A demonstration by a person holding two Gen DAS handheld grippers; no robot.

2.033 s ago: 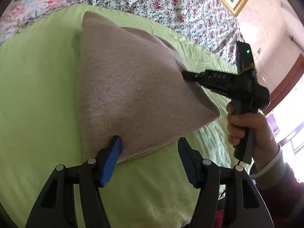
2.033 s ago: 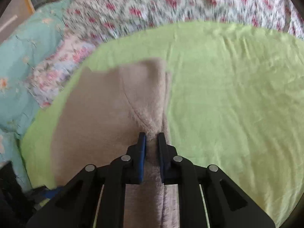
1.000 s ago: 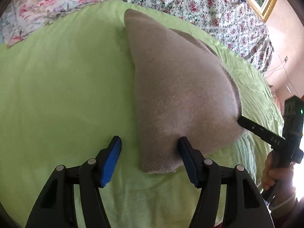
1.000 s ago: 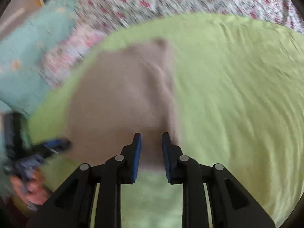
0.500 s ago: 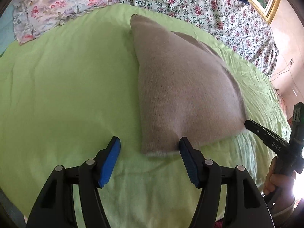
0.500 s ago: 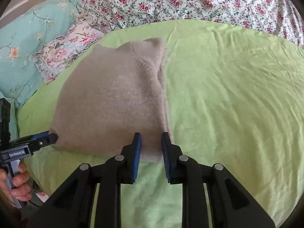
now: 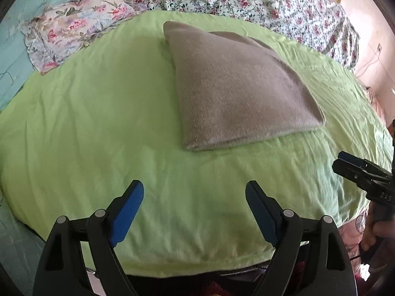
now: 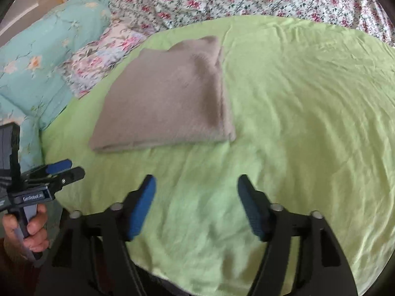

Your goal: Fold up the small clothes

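Okay, we judge the fold done: both jaws opening, left gripper (image 7: 195,198) and right gripper (image 8: 196,192) empty, clear of beige garment (image 7: 237,93); next, check edges.

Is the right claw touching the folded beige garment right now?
Apart. The right wrist view shows the right claw opening with nothing between its jaws, and a strip of bare green sheet separating it from the beige garment.

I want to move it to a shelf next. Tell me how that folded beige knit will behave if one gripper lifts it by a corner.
The folded beige knit looks soft and fuzzy, so it would probably sag and unfold from one corner. Its layers lie loose, likely to slide apart. Pushed across the wrinkled green sheet, it would probably bunch rather than glide.
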